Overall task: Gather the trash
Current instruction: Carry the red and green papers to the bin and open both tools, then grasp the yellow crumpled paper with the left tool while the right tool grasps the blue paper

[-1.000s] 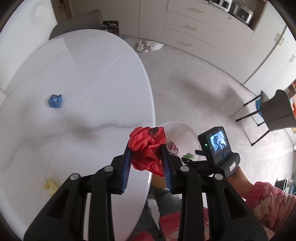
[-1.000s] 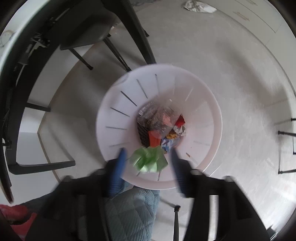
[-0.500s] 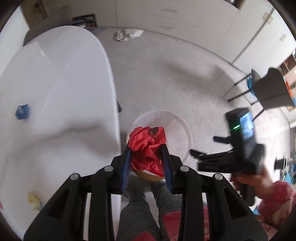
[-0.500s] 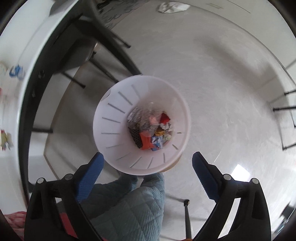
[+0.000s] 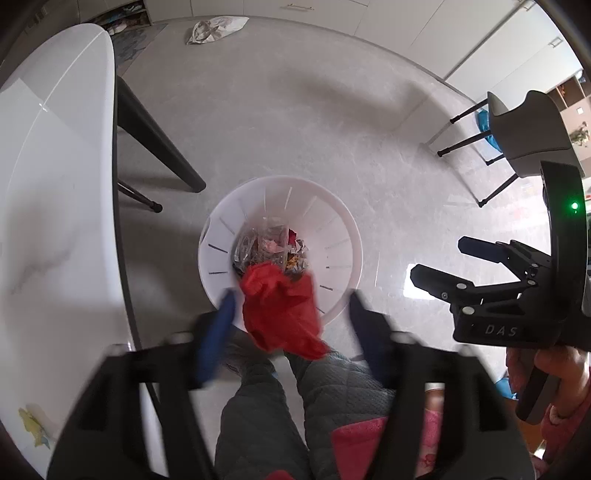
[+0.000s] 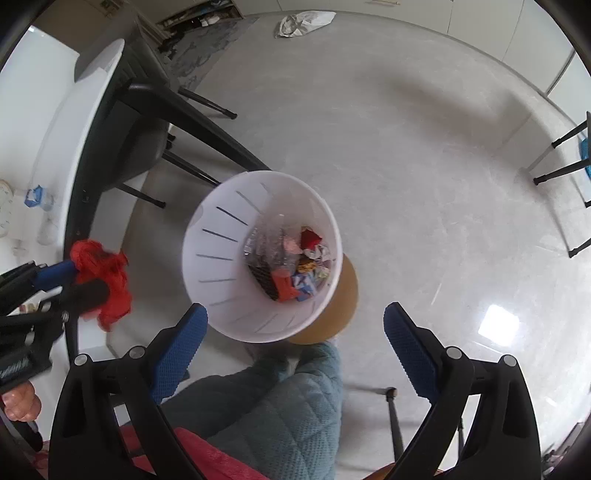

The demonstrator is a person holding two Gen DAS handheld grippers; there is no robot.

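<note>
A white slotted bin (image 5: pixel 332 236) stands on the floor with several wrappers in its bottom. Above its near rim, a red crumpled wad (image 5: pixel 277 314) hangs between the fingers of my left gripper (image 5: pixel 291 295). The jaws are opening, blurred and wide apart, and the pads no longer press on the wad. In the right wrist view the same wad (image 6: pixel 103 273) shows at the left, against the left gripper's blue pad (image 6: pixel 55 275). My right gripper (image 6: pixel 295 310) is open wide with nothing in it, above the bin (image 6: pixel 218 236), and also shows from the left wrist (image 5: pixel 439 258).
The white table (image 5: pixel 55 184) runs along the left, on black legs (image 5: pixel 155 147), with a yellow scrap (image 5: pixel 33 428) and a blue scrap (image 6: pixel 35 194) on it. A white bag (image 5: pixel 214 29) lies on the far floor. A grey chair (image 5: pixel 524 133) stands right. The person's legs (image 5: pixel 295 406) are below.
My left gripper has moved from over the table to above the bin and spread its jaws off the red wad. My right gripper let a green scrap fall, opened wide and rose.
</note>
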